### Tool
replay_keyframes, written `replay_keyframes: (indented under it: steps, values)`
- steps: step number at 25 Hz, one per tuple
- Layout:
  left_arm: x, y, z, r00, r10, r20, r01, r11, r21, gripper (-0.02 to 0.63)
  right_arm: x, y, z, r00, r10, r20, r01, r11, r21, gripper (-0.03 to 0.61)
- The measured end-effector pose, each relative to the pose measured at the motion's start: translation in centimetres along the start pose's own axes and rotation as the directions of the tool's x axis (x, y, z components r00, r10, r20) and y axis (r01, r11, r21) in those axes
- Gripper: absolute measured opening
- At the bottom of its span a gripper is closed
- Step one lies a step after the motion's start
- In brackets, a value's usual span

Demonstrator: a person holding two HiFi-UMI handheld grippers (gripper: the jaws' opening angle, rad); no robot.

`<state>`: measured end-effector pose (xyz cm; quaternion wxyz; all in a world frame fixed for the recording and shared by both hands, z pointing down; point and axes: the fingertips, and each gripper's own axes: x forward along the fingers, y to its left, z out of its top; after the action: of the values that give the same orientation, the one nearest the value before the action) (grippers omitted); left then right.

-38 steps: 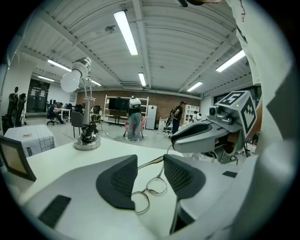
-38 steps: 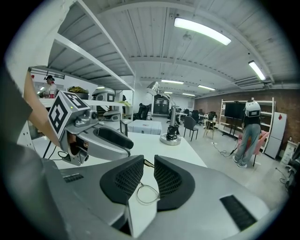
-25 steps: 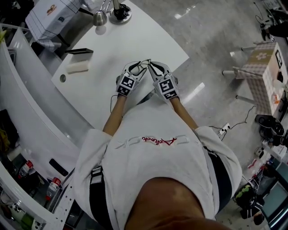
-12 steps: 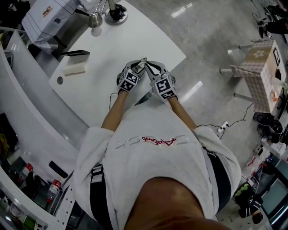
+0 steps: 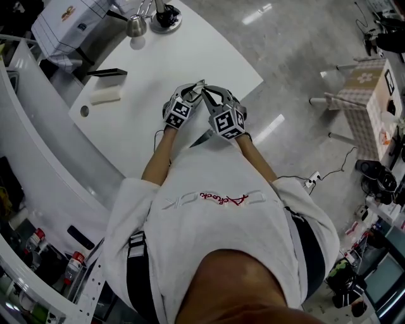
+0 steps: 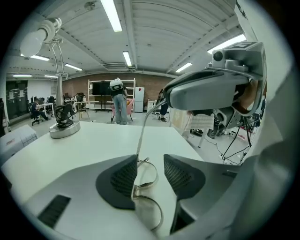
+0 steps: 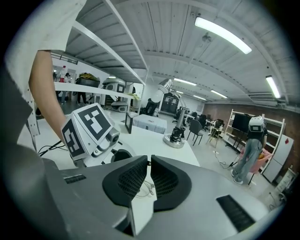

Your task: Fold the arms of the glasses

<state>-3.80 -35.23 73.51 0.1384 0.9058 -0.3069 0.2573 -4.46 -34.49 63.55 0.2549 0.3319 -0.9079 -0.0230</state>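
Thin wire-rimmed glasses [image 6: 146, 187] lie between the jaws of my left gripper [image 6: 151, 176], over the white table [image 5: 158, 69]. Their bridge rests against the left pad, and a narrow gap shows at the right pad. One arm of the glasses [image 6: 143, 131] rises steeply to my right gripper [image 6: 166, 98], whose jaws are nearly closed on its tip. In the right gripper view the pads of that gripper [image 7: 150, 180] almost meet, and the frame [image 7: 143, 188] shows below them. In the head view both grippers, left [image 5: 193, 90] and right [image 5: 209, 95], meet tip to tip near the table's front edge.
At the table's far end stand a lamp base [image 5: 166, 16] and a metal cup [image 5: 135, 25]. A white block [image 5: 105, 96] and a black bar [image 5: 104, 73] lie to the left. The table edge [image 5: 250, 79] drops to the floor on the right.
The two grippers have drawn closer together and sunk slightly toward the table. The right gripper has rolled, its marker cube now facing up more.
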Motion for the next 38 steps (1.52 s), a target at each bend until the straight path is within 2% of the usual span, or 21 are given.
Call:
replay_keyframes:
  steps: [5,8,12,20,28,34,38]
  values:
    - [-0.8,0.2,0.9,0.999,0.016,0.049,-0.014,0.999,-0.037,0.2,0.7,1.2,0.2,0.999,0.043,-0.011,-0.043,0.999,0.0,0.043]
    - [-0.7,0.2,0.0,0.999,0.008,0.038,-0.005,0.998,-0.059,0.201,1.1,1.7,0.3,0.998,0.06,-0.017,-0.06,0.998,-0.019,0.043]
    - [-0.5,0.0,-1.6,1.0,0.002,0.011,-0.001,0.996,-0.084,0.201,1.6,2.9,0.5,0.994,0.097,-0.042,-0.1,0.991,-0.092,0.042]
    - [-1.6,0.9,-1.8,0.996,0.064,0.056,-0.056,0.99,-0.131,0.222,2.1,5.7,0.4,0.984,0.153,-0.086,-0.166,0.97,-0.178,0.044]
    - [-6.5,-0.3,-1.7,0.987,0.12,0.106,-0.104,0.985,-0.139,0.25,2.4,7.4,0.0,0.975,0.181,-0.127,-0.207,0.951,-0.231,0.047]
    - [-12.2,-0.1,-4.4,0.965,0.24,0.104,-0.212,0.95,-0.229,0.251,2.8,9.0,-0.9,0.968,0.203,-0.145,-0.236,0.934,-0.267,0.051]
    - [-14.1,1.0,-4.1,0.948,0.291,0.131,-0.252,0.935,-0.249,0.252,3.4,10.1,-2.2,0.975,0.185,-0.126,-0.216,0.924,-0.316,0.055]
